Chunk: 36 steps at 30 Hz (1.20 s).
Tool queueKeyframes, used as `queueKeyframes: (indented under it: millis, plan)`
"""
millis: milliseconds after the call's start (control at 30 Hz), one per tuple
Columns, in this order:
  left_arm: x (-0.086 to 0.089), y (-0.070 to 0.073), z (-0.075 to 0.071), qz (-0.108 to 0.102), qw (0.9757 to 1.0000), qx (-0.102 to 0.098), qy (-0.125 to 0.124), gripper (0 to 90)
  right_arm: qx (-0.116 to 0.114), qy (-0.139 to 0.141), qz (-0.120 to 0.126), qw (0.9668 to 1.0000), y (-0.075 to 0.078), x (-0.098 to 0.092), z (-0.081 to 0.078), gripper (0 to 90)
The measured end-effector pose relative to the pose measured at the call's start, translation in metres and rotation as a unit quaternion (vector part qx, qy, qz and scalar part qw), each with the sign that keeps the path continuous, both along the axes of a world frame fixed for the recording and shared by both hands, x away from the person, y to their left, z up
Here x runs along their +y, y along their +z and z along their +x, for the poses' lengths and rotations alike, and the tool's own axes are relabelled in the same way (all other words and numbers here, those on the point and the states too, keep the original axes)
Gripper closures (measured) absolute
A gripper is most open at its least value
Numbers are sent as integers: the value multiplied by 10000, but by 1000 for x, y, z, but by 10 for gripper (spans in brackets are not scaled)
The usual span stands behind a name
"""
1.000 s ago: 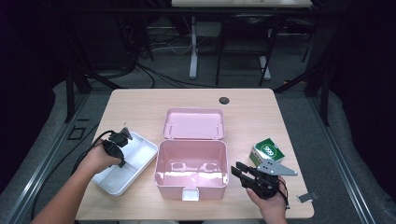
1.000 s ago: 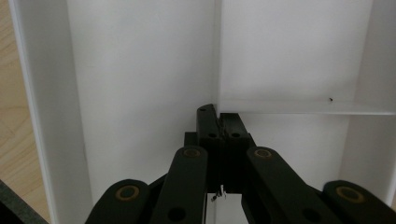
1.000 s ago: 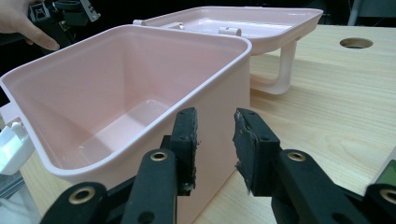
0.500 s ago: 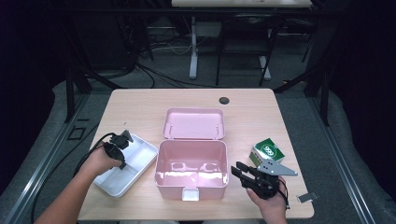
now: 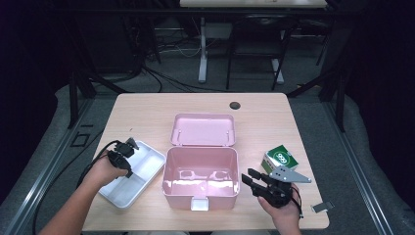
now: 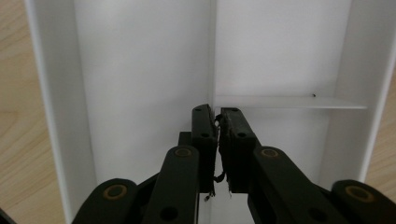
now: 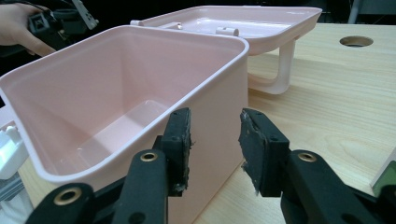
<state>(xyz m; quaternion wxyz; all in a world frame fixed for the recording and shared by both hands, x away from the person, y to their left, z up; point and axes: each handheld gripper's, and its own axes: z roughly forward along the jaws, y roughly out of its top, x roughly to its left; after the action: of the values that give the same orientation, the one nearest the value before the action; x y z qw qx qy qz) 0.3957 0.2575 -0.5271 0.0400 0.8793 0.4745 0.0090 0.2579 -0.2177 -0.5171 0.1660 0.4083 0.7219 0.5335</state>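
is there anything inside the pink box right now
No, the pink box stands open with its lid flipped back, and the high view shows just its bare glossy bottom.

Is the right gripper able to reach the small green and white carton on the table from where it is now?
Probably yes. The small green and white carton lies on bare wood just beyond the right gripper, with nothing between them; the jaws point at the open pink plastic box, so the hand must turn.

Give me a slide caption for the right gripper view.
Right gripper, fingers apart and holding nothing, faces the near corner of the open pink box on the wooden table.
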Motion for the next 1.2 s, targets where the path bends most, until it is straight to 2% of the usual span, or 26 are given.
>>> queueKeyframes:
  millis: [67,133,167,300,333,433,467,500,533,600,633,700,733,767,900,933,1000,1100,1133,1200]
  plan:
    - [2,6,-3,-15,9999,-165,-14,806,2,9,2,10000,1,0,2,611]
    - [5,12,-7,-217,9991,-355,30,763,-6,50,-2,10000,2,1,4,597]
    - [6,17,-11,-388,9980,-490,55,725,-26,83,-94,9999,3,2,4,586]
    - [7,23,-16,-503,9967,-637,13,695,-36,89,-242,9997,5,2,4,567]
    - [8,26,-18,-614,9954,-738,30,687,-9,103,-292,9995,6,2,4,559]
    - [8,32,-23,-970,9905,-970,85,657,20,43,-358,9993,8,-1,5,527]
    - [11,36,-27,-1314,9845,-1151,148,651,67,30,-326,9994,8,-2,5,527]
    - [12,36,-28,-1430,9820,-1221,198,644,110,53,-308,9995,11,-5,7,533]
    - [12,36,-28,-1430,9820,-1221,198,640,110,53,-308,9995,11,-5,7,533]
    - [13,37,-30,-1580,9777,-1360,257,635,179,142,-403,9989,15,-7,7,533]
    - [13,38,-32,-1630,9756,-1440,287,620,138,134,-549,9983,19,-7,8,533]
    - [14,40,-35,-1771,9712,-1562,327,617,85,115,-643,9978,22,-7,8,531]
    - [14,41,-36,-1863,9683,-1625,358,616,43,94,-803,9967,26,-7,8,528]
    - [15,42,-37,-1940,9656,-1687,392,616,43,94,-803,9967,26,-7,8,528]
    - [12,46,-41,-2011,9602,-1911,334,576,36,-29,-954,9954,32,-9,12,519]
    - [12,47,-42,-2029,9583,-1988,313,568,84,45,-875,9961,33,-10,13,515]
    - [12,49,-46,-2124,9521,-2176,339,561,221,-31,-929,9954,34,-11,16,511]
    - [15,51,-50,-2255,9450,-2335,396,552,364,-11,-1088,9934,34,-13,21,512]
    - [16,52,-51,-2235,9451,-2350,410,551,397,-15,-1157,9925,34,-13,23,513]
    - [18,54,-54,-2135,9469,-2372,398,540,500,-15,-1322,9900,35,-14,28,512]
